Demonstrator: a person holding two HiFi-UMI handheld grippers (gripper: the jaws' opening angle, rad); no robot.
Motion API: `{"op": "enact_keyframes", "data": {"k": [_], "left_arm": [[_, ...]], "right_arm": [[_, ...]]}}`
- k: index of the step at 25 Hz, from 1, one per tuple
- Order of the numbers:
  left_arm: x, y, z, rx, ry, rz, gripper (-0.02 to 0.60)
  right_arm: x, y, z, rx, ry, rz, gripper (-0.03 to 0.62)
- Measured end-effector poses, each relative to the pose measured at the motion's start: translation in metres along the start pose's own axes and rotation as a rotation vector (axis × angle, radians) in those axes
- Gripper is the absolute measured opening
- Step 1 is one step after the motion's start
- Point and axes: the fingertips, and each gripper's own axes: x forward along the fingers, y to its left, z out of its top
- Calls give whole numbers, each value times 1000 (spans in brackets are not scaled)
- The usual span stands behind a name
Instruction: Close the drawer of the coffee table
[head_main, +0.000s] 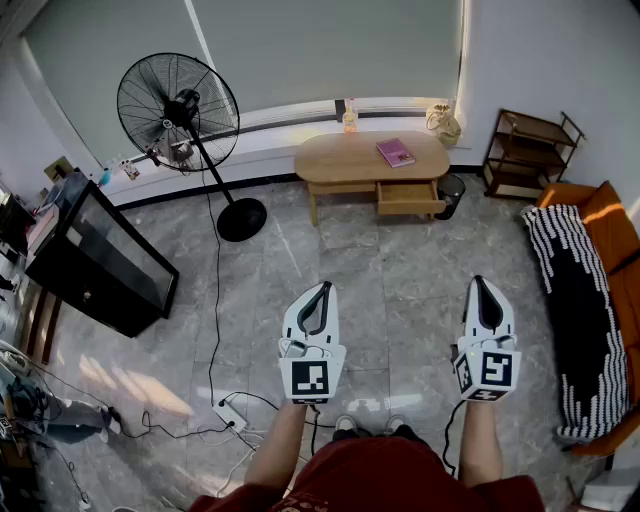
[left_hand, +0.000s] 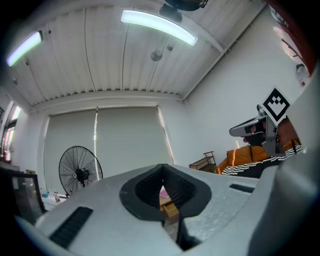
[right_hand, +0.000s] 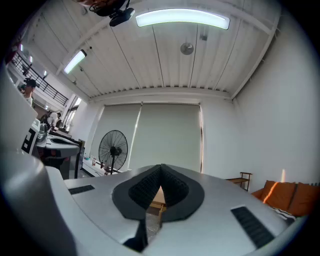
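Left tool (head_main: 324, 287) and right tool (head_main: 479, 282): held side by side above the grey tiled floor (head_main: 380, 270), pointed toward the far wall, both clenched tip to tip with nothing gripped. Drawer (head_main: 410, 197): pulled out of the front of the oval wooden bench (head_main: 335, 162), on its right half, well apart from both tools. Pink book (head_main: 395, 152): flat on the bench top, above the drawer. Small bottle (head_main: 350, 117): at the rear edge or on the sill behind, not distinguishable. Dark bin (head_main: 452, 192): just beside the bench's right end. Standing fan (head_main: 180, 100): left of the bench. Wooden shelf rack (head_main: 527, 150): to the right. Orange sofa (head_main: 612, 225) with black-and-white blanket (head_main: 560, 290): along the right wall.
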Motion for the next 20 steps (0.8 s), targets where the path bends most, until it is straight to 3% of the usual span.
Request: {"op": "enact_keyframes", "data": {"k": [12,20], "left_arm": [[-16,31,-6,34,-21,-9,8],[-28,61,-23,-10,-11,-14,8]], "right_arm": [[4,43,2,2,-21,7,-3],[13,82,-6,4,11,2,-3]]}}
